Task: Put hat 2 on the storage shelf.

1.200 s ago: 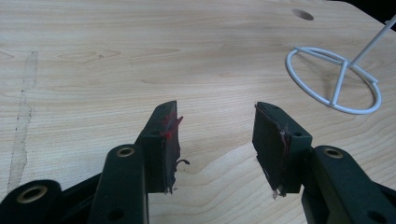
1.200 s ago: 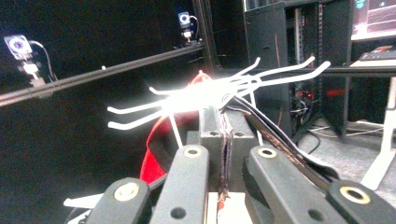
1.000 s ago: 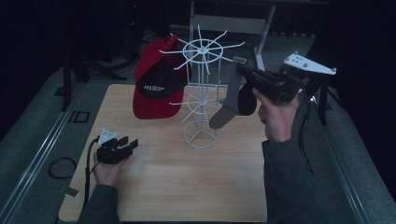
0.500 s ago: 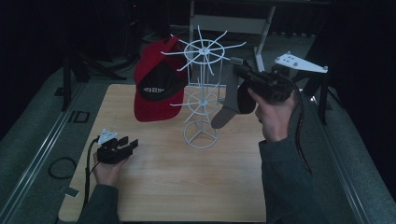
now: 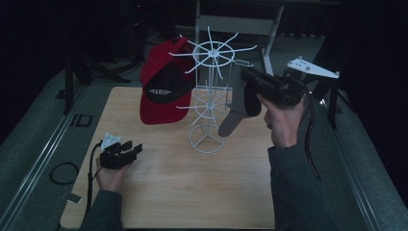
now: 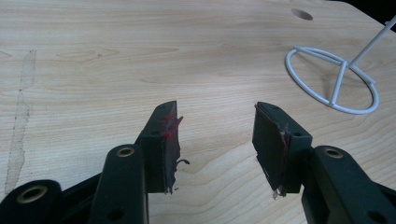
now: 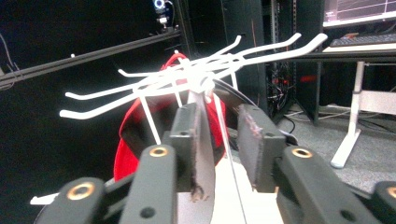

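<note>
A white wire rack [image 5: 210,91] stands mid-table, its ring base [image 6: 331,81] showing in the left gripper view. A red cap [image 5: 161,96] hangs on the rack's left prongs. My right gripper [image 5: 246,76] is raised at the rack's right side, and a grey cap [image 5: 238,108] hangs from its jaws. In the right gripper view the jaws [image 7: 219,112] stand narrowly apart, with grey fabric [image 7: 206,158] against one of them, just below the rack's top prongs [image 7: 196,77]; the red cap [image 7: 126,154] is behind. My left gripper [image 5: 136,148] rests low on the table, open and empty [image 6: 215,112].
The wooden table [image 5: 192,192] has bare room in front of the rack and to its right. A metal rail [image 5: 43,159] runs along the left side. A cable loop [image 5: 61,173] lies on the floor there. A desk frame [image 5: 240,24] stands behind the table.
My right gripper has carried the grey cap slightly left and closer to the rack's right prongs. The left gripper has stayed still.
</note>
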`<state>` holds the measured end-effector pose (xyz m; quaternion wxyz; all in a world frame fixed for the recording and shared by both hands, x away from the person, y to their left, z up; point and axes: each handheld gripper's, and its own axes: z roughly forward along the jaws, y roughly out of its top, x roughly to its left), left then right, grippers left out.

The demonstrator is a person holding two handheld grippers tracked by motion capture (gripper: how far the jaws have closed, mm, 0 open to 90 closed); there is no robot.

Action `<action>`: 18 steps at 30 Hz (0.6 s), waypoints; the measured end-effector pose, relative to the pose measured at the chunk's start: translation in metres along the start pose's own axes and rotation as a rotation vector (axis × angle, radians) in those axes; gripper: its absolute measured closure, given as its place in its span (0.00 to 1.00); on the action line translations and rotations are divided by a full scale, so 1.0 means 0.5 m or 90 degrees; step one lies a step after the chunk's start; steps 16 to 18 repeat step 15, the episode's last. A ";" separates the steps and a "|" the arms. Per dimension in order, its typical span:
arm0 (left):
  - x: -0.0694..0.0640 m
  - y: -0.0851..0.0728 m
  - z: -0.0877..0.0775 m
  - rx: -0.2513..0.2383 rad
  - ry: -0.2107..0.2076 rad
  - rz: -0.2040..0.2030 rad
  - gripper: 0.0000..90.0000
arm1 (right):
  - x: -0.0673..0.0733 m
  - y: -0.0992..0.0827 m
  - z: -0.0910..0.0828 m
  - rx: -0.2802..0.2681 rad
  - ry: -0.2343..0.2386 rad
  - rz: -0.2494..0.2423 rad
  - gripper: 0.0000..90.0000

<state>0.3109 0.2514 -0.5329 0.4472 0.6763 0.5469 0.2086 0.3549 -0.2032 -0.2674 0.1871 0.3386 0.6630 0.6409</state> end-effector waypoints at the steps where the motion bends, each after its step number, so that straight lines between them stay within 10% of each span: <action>1: 0.000 0.000 0.000 0.000 0.000 0.000 0.57 | -0.002 -0.002 -0.002 -0.001 -0.002 0.004 0.72; 18: 0.001 -0.001 0.002 0.003 0.001 0.000 0.57 | -0.039 -0.030 -0.027 -0.009 -0.022 0.043 0.67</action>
